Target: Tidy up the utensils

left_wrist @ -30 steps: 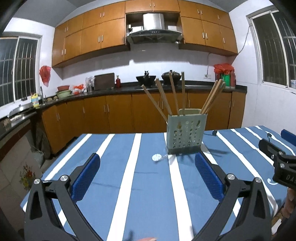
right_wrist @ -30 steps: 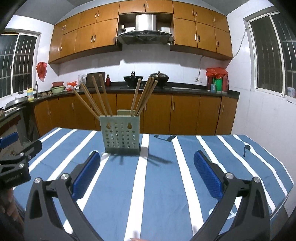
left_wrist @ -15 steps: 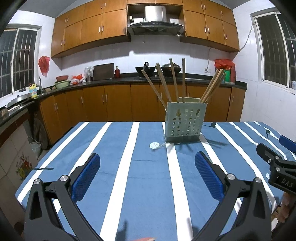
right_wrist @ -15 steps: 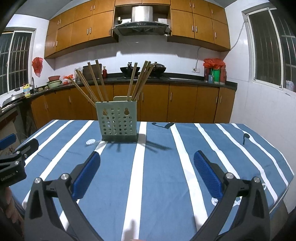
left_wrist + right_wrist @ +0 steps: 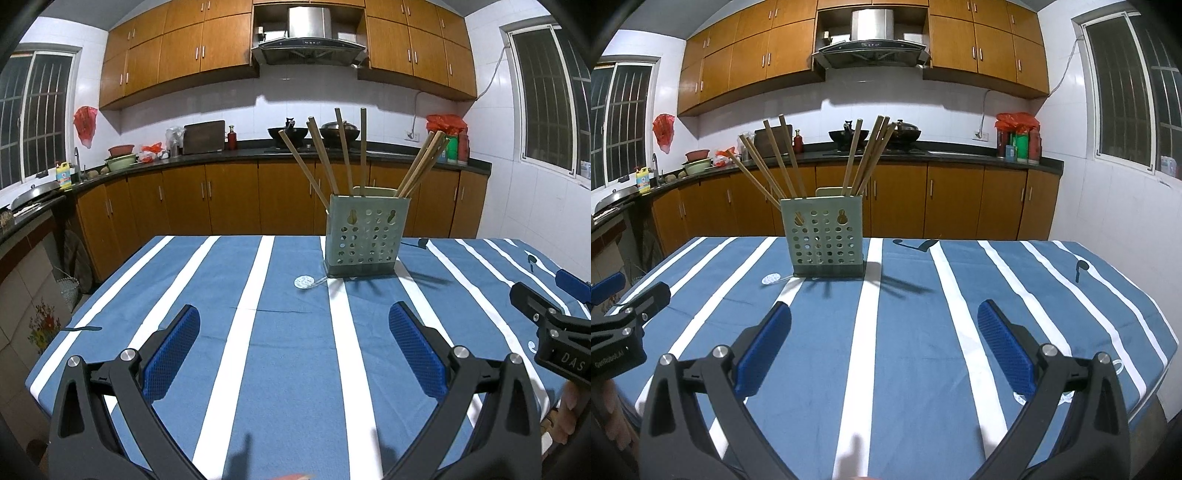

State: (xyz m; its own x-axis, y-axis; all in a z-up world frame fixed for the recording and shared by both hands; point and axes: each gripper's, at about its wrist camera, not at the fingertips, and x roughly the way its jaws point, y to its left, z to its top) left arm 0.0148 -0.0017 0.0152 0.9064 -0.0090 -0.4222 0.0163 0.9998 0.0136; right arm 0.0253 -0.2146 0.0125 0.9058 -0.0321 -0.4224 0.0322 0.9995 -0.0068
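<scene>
Utensil holder (image 5: 367, 236) upright on the striped bench (image 5: 258, 332), both grippers empty in front of it.

Pale green, perforated, standing toward the far side of the blue-and-white cloth, with wooden chopsticks (image 5: 345, 147) fanned out of its top: several leaning left, a bunch leaning right. Just beside the holder's left front corner, a small white disc (image 5: 303, 282), perhaps a suction cup, too small to tell. Nearer than the holder and a little left of it, left gripper (image 5: 294, 325) with jaws spread wide, released, nothing between the blue pads (image 5: 173, 354). Nearer than the holder and to its right, right gripper (image 5: 884, 323), jaws likewise spread and empty, well apart from the holder. Behind the holder, wooden kitchen cabinets (image 5: 229, 206) and a range hood (image 5: 308, 37) above.
</scene>
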